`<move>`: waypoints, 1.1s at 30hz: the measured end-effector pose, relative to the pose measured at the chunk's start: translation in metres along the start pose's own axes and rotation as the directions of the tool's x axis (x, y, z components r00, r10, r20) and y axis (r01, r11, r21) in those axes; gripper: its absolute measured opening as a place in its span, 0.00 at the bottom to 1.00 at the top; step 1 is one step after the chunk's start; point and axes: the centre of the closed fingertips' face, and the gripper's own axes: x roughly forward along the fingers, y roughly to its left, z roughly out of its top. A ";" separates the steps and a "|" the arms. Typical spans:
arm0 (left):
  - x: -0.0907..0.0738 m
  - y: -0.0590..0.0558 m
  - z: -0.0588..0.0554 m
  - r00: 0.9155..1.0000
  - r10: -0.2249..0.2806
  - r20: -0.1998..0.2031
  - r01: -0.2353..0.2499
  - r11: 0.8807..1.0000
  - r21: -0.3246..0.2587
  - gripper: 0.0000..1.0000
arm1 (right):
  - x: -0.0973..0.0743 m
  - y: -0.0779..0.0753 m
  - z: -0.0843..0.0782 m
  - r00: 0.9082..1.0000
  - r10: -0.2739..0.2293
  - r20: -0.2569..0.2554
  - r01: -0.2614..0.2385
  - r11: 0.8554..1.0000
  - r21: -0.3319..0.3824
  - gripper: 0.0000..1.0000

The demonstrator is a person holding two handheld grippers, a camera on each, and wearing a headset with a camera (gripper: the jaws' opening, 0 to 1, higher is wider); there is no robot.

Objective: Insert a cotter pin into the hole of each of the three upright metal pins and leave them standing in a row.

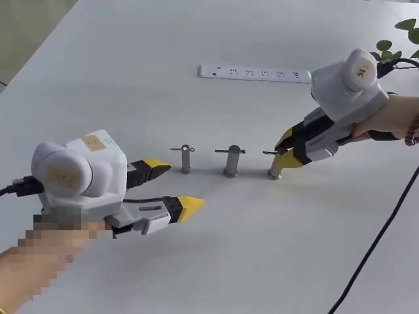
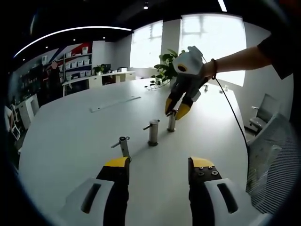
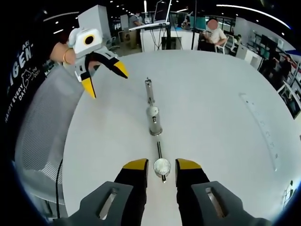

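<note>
1. Three short metal pins stand upright in a row on a broad white table (image 1: 196,261): the first silver metal pin (image 1: 186,161), the middle silver metal pin (image 1: 232,162) and the third silver metal pin (image 1: 275,170), spaced apart and not touching.
2. A thin wire cotter pin lies crosswise through the top of each. The first cotter pin (image 1: 177,149) juts to one side of its post, the second cotter pin (image 1: 230,151) spans the middle post, and the third cotter pin (image 1: 269,153) pokes out beside the right gripper's tips.
3. The right gripper (image 1: 284,152), white-bodied with yellow-tipped black jaws, reaches down at a slant to the third pin. In the right gripper view its jaws stand narrowly parted on either side of the pin's round head, with a sliver of table showing on each side. It has hold of nothing.
4. The left gripper (image 1: 175,185), of the same make, is held low near the first pin and apart from it. Its jaws are spread wide with nothing between them.
5. Beyond the row, a long white power strip (image 1: 255,72) lies flat on the table. Green plant leaves (image 1: 399,39) show at the far corner, and a black cable (image 1: 380,242) trails across the near edge.
</note>
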 end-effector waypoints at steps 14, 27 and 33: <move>-0.006 0.006 0.005 0.999 0.050 -0.015 -0.051 0.997 -0.059 0.59 | -0.021 0.019 0.004 0.982 -0.179 0.067 0.151 0.943 0.298 0.46; -0.007 0.011 0.004 0.990 0.126 -0.064 -0.133 0.983 -0.128 0.74 | -0.022 0.050 -0.002 0.957 -0.288 0.042 0.234 0.845 0.481 0.64; -0.008 0.010 0.005 0.987 0.145 -0.076 -0.156 0.973 -0.171 0.80 | -0.013 0.063 0.007 0.948 -0.308 0.077 0.220 0.812 0.540 0.67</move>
